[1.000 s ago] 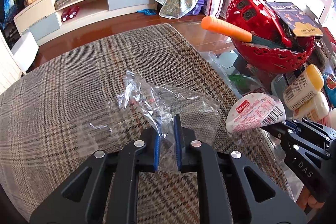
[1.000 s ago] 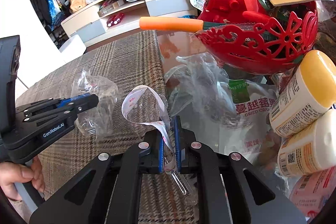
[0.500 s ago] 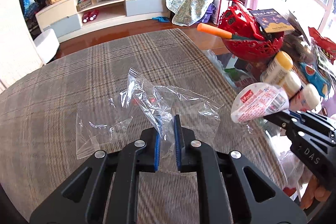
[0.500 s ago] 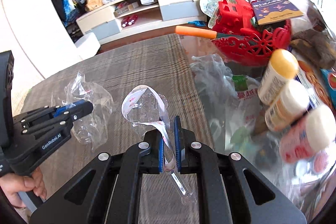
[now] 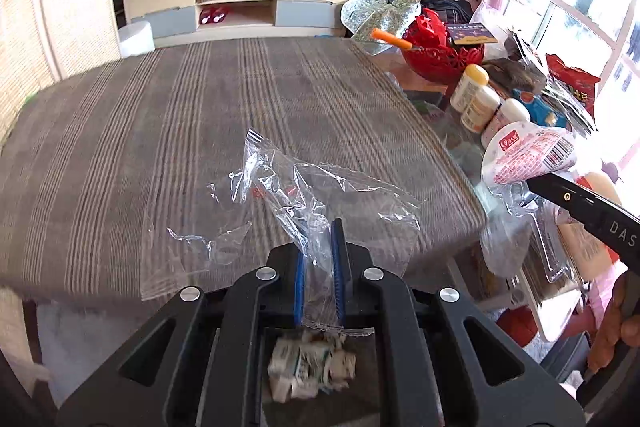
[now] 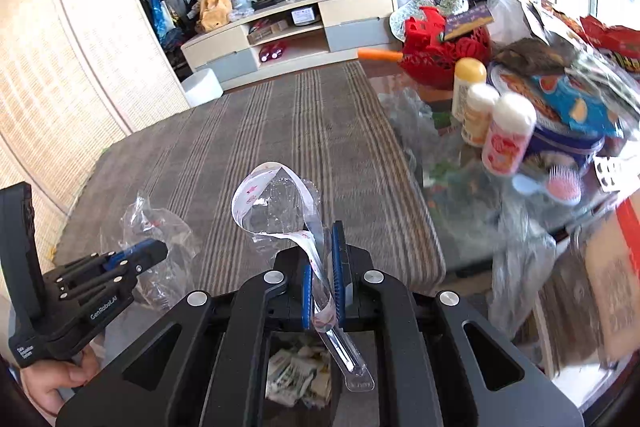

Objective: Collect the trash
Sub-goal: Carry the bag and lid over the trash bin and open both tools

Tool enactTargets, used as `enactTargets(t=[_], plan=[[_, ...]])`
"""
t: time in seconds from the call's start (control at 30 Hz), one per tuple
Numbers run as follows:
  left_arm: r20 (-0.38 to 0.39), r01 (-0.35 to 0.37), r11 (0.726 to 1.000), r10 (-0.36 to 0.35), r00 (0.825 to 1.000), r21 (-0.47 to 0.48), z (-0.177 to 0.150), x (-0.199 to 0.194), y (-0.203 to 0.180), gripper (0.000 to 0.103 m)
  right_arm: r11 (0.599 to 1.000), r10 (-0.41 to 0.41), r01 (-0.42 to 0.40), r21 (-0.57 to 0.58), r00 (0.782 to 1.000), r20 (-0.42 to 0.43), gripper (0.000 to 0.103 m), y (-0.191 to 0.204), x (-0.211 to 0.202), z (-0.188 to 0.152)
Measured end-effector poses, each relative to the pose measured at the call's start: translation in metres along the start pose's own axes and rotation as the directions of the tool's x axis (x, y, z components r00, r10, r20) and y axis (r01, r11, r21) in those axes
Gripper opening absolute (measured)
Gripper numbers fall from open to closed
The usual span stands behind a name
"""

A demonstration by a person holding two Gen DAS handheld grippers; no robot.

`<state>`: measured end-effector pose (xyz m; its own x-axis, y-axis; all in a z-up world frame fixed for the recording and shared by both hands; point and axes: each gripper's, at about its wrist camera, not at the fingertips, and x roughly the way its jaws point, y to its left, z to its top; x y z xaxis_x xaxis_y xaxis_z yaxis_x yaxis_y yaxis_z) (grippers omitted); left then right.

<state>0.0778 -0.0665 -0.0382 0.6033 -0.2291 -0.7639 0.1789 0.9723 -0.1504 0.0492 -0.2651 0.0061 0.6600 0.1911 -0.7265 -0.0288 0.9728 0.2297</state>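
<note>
Clear plastic bag (image 5: 320, 211) clamped between the fingers of the left gripper (image 5: 319, 259), lifted above the near edge of the plaid-covered worktop (image 5: 200, 115), peeled cup lid (image 6: 276, 203) pinched by the right gripper (image 6: 322, 259), crumpled paper scraps (image 6: 298, 375) seen below.

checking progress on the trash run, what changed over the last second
Both grippers pulled back and up off the plaid table; crumpled paper trash now shows beneath them. Unchanged: the left gripper stays shut on the clear plastic bag, the right gripper on the peeled cup lid.
</note>
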Motion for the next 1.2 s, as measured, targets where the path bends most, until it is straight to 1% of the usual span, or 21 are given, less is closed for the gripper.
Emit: enactTargets(t=[0.07, 0.13, 0.27, 0.4, 0.5, 0.6, 0.77, 0.9, 0.97, 1.03, 1.2], plan=[[-0.011, -0.002, 1.000, 0.002, 1.000, -0.030, -0.027, -0.007, 0.008, 0.010, 1.000, 0.011, -0.011, -0.005, 1.000, -0.027, 0.010, 0.004, -0.002, -0.023], [-0.018, -0.012, 0.999, 0.011, 1.000, -0.044, -0.047, -0.012, 0.015, 0.010, 1.000, 0.024, -0.024, -0.009, 0.998, -0.060, 0.010, 0.008, 0.000, -0.047], [-0.048, -0.037, 0.997, 0.034, 0.998, -0.069, -0.090, -0.012, 0.025, 0.010, 0.998, 0.047, -0.050, -0.026, 0.991, -0.125, 0.010, 0.013, 0.012, -0.085], [-0.091, -0.042, 0.994, 0.032, 0.995, -0.105, -0.128, 0.003, 0.032, 0.010, 0.997, 0.067, -0.074, -0.038, 0.984, -0.166, 0.010, 0.017, 0.024, -0.115], [-0.111, -0.041, 0.993, 0.029, 0.993, -0.110, -0.148, 0.018, 0.034, 0.010, 0.995, 0.087, -0.094, -0.030, 0.977, -0.194, 0.010, 0.017, 0.036, -0.133], [-0.136, -0.041, 0.992, 0.025, 0.990, -0.117, -0.166, 0.036, 0.038, 0.010, 0.995, 0.086, -0.094, -0.025, 0.968, -0.237, 0.010, 0.017, 0.055, -0.148], [-0.207, -0.035, 0.992, 0.008, 0.978, -0.125, -0.187, 0.073, 0.046, 0.010, 0.996, 0.091, -0.092, 0.011, 0.948, -0.306, 0.010, 0.017, 0.093, -0.171], [-0.244, -0.026, 0.993, -0.004, 0.970, -0.119, -0.196, 0.096, 0.048, 0.010, 0.995, 0.098, -0.095, 0.025, 0.937, -0.335, 0.010, 0.019, 0.115, -0.180], [-0.252, -0.021, 0.992, -0.012, 0.968, -0.126, -0.203, 0.104, 0.049, 0.010, 0.995, 0.099, -0.095, 0.029, 0.935, -0.340, 0.010, 0.018, 0.123, -0.183], [-0.257, -0.019, 0.991, -0.016, 0.966, -0.133, -0.206, 0.110, 0.051, 0.010, 0.992, 0.125, -0.114, 0.053, 0.931, -0.344, 0.010, 0.016, 0.130, -0.186], [-0.270, -0.014, 0.993, -0.019, 0.963, -0.119, -0.212, 0.120, 0.048, 0.011, 0.994, 0.112, -0.099, 0.055, 0.919, -0.379, 0.010, 0.021, 0.147, -0.193]])
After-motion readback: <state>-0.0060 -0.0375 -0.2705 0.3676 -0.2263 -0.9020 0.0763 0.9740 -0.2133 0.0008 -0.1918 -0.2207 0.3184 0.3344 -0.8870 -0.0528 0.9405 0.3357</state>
